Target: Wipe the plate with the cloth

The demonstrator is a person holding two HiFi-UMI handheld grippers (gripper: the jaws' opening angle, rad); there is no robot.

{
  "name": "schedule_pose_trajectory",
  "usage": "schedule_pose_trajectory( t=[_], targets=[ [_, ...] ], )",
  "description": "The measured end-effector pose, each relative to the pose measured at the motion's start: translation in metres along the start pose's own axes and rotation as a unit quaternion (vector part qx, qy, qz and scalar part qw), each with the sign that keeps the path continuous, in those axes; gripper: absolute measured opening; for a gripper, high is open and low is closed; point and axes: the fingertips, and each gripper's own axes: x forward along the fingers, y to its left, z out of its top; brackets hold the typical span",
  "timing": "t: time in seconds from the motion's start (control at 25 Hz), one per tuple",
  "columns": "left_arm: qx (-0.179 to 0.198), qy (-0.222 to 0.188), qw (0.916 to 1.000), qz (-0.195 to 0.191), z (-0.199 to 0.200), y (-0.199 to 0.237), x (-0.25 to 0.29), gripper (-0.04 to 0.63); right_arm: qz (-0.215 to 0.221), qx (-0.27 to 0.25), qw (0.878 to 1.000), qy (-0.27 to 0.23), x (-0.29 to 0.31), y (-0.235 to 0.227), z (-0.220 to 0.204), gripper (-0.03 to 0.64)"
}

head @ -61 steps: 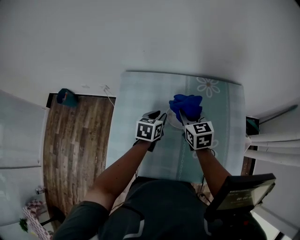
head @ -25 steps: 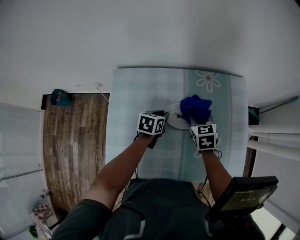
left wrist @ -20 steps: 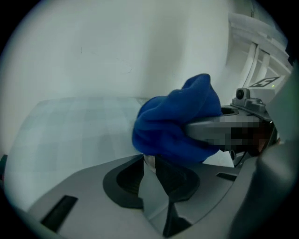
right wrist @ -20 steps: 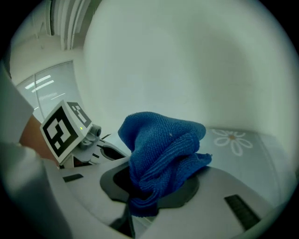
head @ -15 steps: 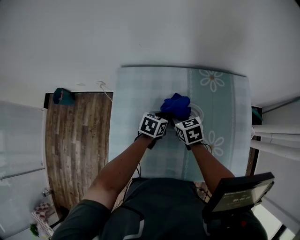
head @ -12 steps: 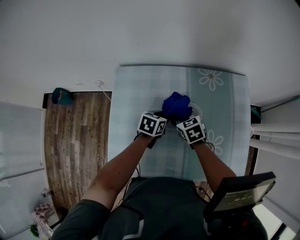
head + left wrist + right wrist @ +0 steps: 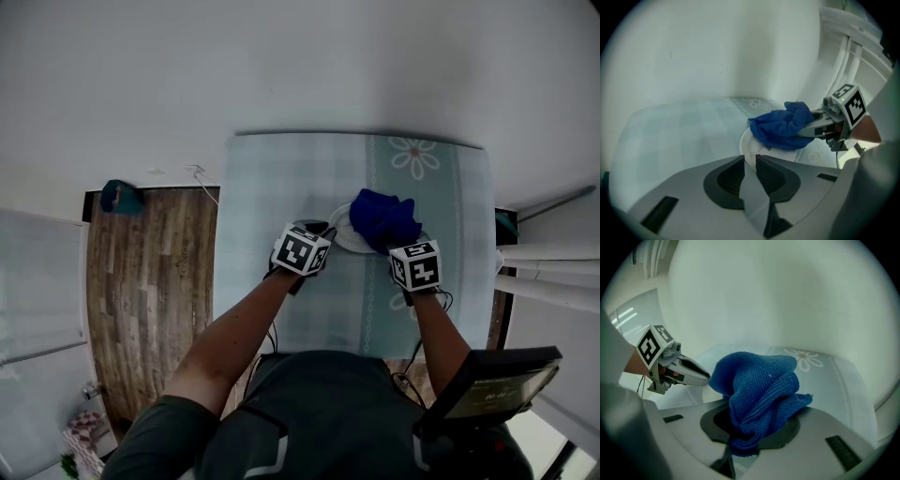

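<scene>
- Against half a second earlier, the blue microfibre cloth (image 7: pixel 384 217) had slid from the near-left part of the round white plate (image 7: pixel 343 231) to its right part, baring the plate's left rim.
- The right gripper (image 7: pixel 397 240) had swung rightward with it, so the two marker cubes, side by side before, stood apart.
- The left gripper (image 7: pixel 750 162) sat where it had been, at the plate's left edge.
- Both bare forearms reached forward from the body over the pale checked table cover with daisy prints (image 7: pixel 272 187); the left forearm (image 7: pixel 234 328) angled inward to the right, and the right forearm (image 7: pixel 437 328) ran nearly straight ahead.
- In the left gripper view, the jaws were drawn close with only a narrow slot between them, and the plate's white rim entered that slot, so this gripper pinched the plate's edge.
- In the right gripper view, the jaws were clamped on the bunched cloth, which bulged up and forward from between them.
- The cloth rested on the plate, and the plate lay flat on the table, near the middle.
</scene>
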Motion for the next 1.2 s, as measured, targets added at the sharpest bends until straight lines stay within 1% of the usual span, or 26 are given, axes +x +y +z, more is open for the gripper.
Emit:
schedule_pose_trajectory(
  t=[0.04,0.08,0.12,0.2,0.32,0.4,0.48,0.56,0.68,0.84,0.96,1.04,1.2],
  targets=[
    [0.006,0.0,1.0,0.002,0.0,-0.001,-0.001,0.08,-0.01,0.005,1.0,-0.005,-0.006,-0.004,0.002,0.101],
    [0.003,-0.001,1.0,0.002,0.001,-0.002,-0.002,0.08,-0.017,0.01,1.0,-0.013,-0.011,-0.005,0.007,0.101],
    [-0.009,-0.004,1.0,0.0,0.001,-0.002,-0.004,0.078,-0.014,0.016,0.999,-0.024,-0.016,-0.002,0.012,0.101],
    [-0.041,-0.022,0.9989,0.002,0.004,0.001,-0.01,0.078,0.023,0.027,0.998,-0.052,-0.021,0.019,0.026,0.101],
    [-0.088,-0.064,0.9936,0.029,0.012,0.019,-0.024,0.077,0.095,0.024,0.992,-0.077,-0.013,0.065,0.042,0.101],
    [-0.103,-0.068,0.9912,0.047,0.01,0.033,-0.032,0.074,0.125,0.005,0.99,-0.071,0.004,0.095,0.044,0.101],
    [-0.101,-0.06,0.9916,0.053,0.007,0.038,-0.035,0.074,0.134,-0.013,0.99,-0.049,0.021,0.112,0.036,0.101],
    [-0.094,-0.059,0.9923,0.054,0.009,0.036,-0.038,0.074,0.123,-0.025,0.992,-0.029,0.031,0.112,0.025,0.101],
    [-0.083,-0.065,0.9925,0.061,0.008,0.037,-0.043,0.069,0.108,-0.031,0.993,-0.02,0.035,0.101,0.014,0.101],
    [-0.074,-0.07,0.9926,0.066,0.008,0.038,-0.034,0.067,0.075,-0.032,0.997,-0.007,0.032,0.067,0.001,0.101],
    [-0.078,-0.082,0.9915,0.065,0.009,0.036,-0.031,0.067,0.053,-0.024,0.998,-0.01,0.027,0.043,-0.007,0.101],
    [-0.073,-0.089,0.9913,0.065,0.011,0.034,-0.033,0.066,0.037,-0.015,0.999,-0.016,0.019,0.028,-0.009,0.101],
    [-0.073,-0.095,0.9906,0.065,0.011,0.031,-0.037,0.063,0.006,0.001,0.999,-0.032,0.002,0.005,-0.01,0.101]
  ],
)
